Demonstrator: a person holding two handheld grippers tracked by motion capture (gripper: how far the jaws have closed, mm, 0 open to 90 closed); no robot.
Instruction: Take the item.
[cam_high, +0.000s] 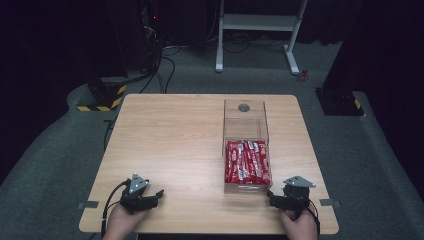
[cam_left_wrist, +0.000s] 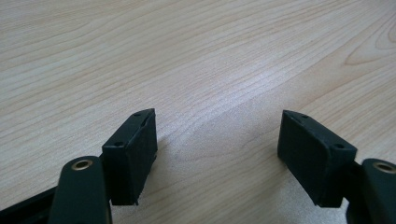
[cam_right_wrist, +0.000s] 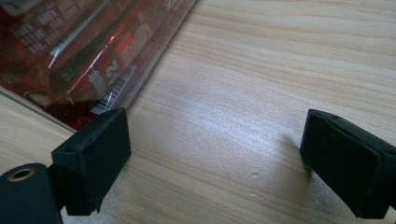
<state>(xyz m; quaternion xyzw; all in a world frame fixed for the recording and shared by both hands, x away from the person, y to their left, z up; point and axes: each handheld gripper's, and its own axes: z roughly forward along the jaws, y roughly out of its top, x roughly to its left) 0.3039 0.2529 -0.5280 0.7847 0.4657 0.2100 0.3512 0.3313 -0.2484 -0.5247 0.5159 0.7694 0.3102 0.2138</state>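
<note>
On the wooden table (cam_high: 180, 145), toward its right half, stands a clear plastic box (cam_high: 245, 120) with two compartments in a row; the far compartment holds no packets, while the near one is packed with red snack packets (cam_high: 247, 161) lying side by side, their long sides running away from the person; at the near right corner of the table the right gripper (cam_high: 272, 196) rests in the person's hand, just beside the near right corner of the box, its jaws spread wide with nothing but bare wood between them; from the right gripper view the box wall and the red wrappers (cam_right_wrist: 84, 51) lie just beyond the left-hand jaw, close to it, though whether they touch cannot be told; at the near left corner the left gripper (cam_high: 156, 195) lies low over the table, well apart from the box, its jaws likewise released and gaping over bare wood grain (cam_left_wrist: 201, 70), gripping nothing.
</note>
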